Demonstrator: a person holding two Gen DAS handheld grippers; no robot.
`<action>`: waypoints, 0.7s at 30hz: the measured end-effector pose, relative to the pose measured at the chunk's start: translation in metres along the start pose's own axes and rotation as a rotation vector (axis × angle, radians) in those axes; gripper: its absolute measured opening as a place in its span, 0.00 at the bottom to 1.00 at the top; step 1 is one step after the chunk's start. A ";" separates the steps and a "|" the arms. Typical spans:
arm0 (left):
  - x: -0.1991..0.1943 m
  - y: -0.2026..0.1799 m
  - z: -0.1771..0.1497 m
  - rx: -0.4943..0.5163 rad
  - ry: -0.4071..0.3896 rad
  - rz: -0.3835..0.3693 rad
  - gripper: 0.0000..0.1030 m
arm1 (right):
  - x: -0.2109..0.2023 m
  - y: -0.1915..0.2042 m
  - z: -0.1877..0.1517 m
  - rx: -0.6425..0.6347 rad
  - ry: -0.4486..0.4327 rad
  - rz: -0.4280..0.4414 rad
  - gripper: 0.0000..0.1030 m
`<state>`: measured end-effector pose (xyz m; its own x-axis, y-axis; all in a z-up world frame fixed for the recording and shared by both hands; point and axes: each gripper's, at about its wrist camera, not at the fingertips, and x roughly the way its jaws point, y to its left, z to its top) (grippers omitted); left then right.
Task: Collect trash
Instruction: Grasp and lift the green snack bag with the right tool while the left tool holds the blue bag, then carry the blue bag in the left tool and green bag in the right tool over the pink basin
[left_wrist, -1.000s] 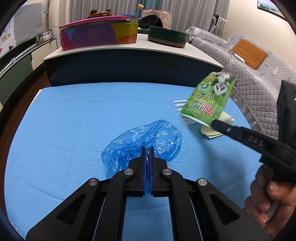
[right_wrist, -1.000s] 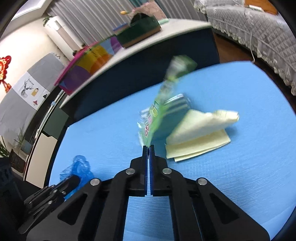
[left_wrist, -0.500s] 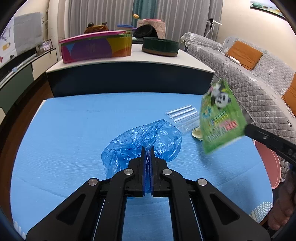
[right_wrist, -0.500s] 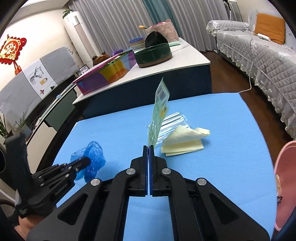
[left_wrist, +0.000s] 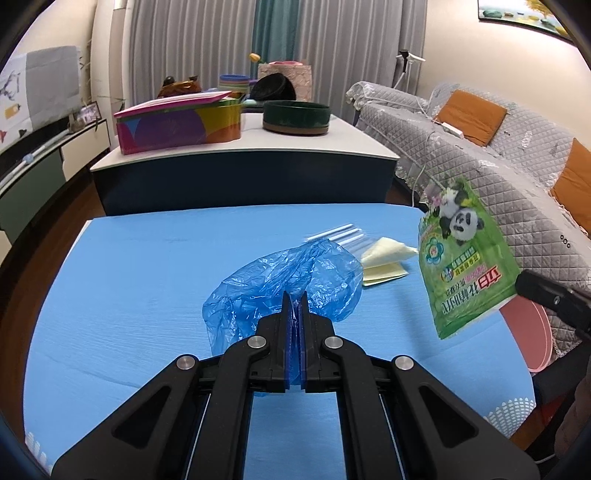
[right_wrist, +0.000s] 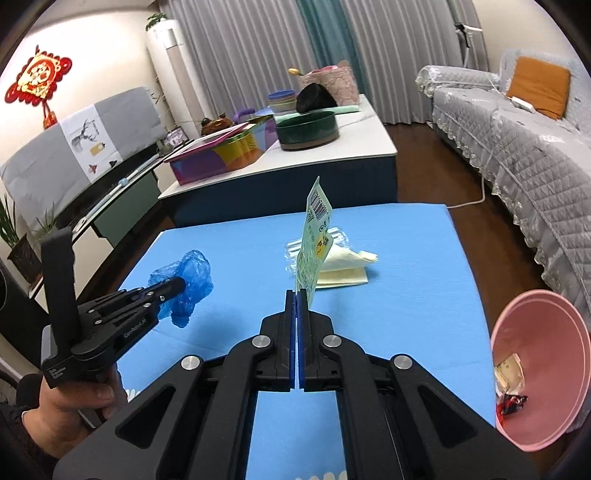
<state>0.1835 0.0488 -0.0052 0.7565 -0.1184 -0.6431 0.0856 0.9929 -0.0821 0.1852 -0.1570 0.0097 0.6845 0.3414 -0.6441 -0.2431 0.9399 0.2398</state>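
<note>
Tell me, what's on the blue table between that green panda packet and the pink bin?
Nothing: in the right wrist view only bare blue table separates the green panda packet from the pink bin.

Near surface: flat bright-blue table mat (right_wrist: 406, 266).
Far counter: white-topped dark-blue counter (right_wrist: 369, 144), beyond the mat.
On counter, left: multicoloured box with a pink lid (left_wrist: 177, 123).
On counter, right: round dark-green tin (left_wrist: 296, 117).
Right side: grey quilted sofa (right_wrist: 517, 147) with an orange cushion (right_wrist: 539, 86).
Far wall: grey pleated curtains (left_wrist: 192, 44).
Far left: red knotted wall ornament (right_wrist: 37, 79).
</note>
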 end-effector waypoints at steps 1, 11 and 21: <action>0.000 -0.003 0.000 -0.001 -0.001 -0.005 0.02 | -0.002 -0.001 -0.002 -0.001 -0.003 -0.005 0.01; 0.004 -0.041 0.001 0.040 -0.011 -0.039 0.02 | -0.034 -0.027 -0.010 0.016 -0.056 -0.062 0.01; 0.013 -0.085 0.002 0.098 -0.014 -0.086 0.02 | -0.053 -0.054 -0.015 0.030 -0.084 -0.121 0.01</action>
<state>0.1871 -0.0369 -0.0048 0.7528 -0.2035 -0.6260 0.2128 0.9752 -0.0612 0.1519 -0.2253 0.0200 0.7631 0.2222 -0.6069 -0.1349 0.9731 0.1867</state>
